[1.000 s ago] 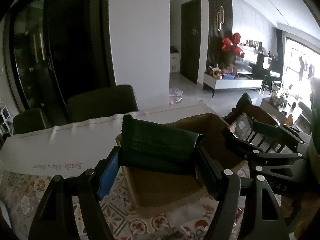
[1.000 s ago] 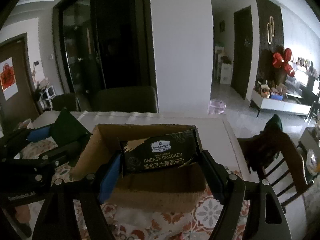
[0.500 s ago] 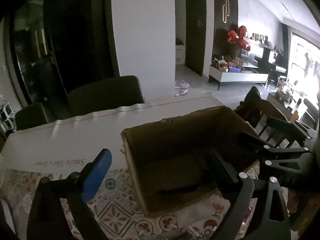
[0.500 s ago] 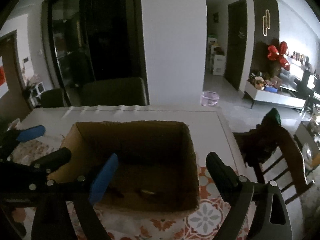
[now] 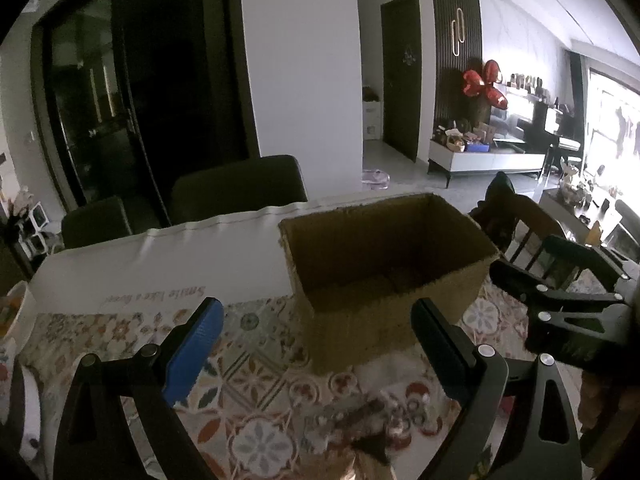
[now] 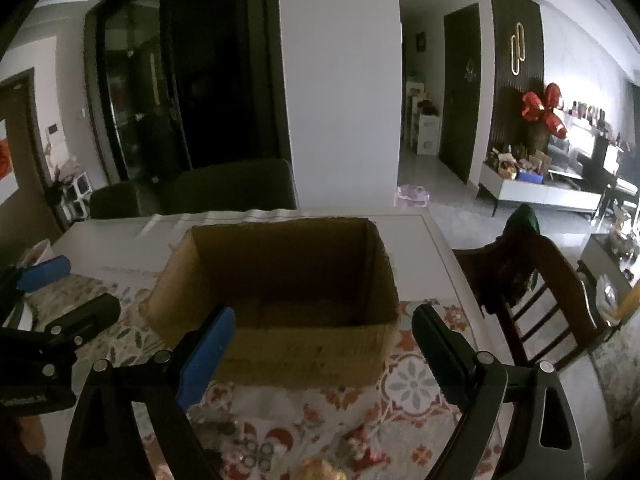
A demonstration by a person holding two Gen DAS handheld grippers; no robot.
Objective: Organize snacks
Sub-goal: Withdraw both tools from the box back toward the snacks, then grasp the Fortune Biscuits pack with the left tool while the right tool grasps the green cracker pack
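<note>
We hold the left hand-held gripper [image 5: 316, 344] and the right hand-held gripper [image 6: 324, 344] side by side just short of an open cardboard box [image 6: 280, 292], both with jaws spread wide and nothing between them. The box stands on the worktop [image 5: 132, 264], partly on a floral patterned cloth [image 5: 248, 364]; its shadowed inside hides whatever snacks lie in it, so we cannot tell what it contains. Near the bottom edge of the left view, dark and golden blurred shapes [image 5: 360, 440] may be snacks waiting on the cloth. In our judgement, the risk from here is reaching low in dim light: a finger could snag the cloth and drag the light box, or pinch a packet by its edge and drop it. On the worktop's pale covering, upside-down script [image 5: 154, 295] seems to read "Smile like a flower".
</note>
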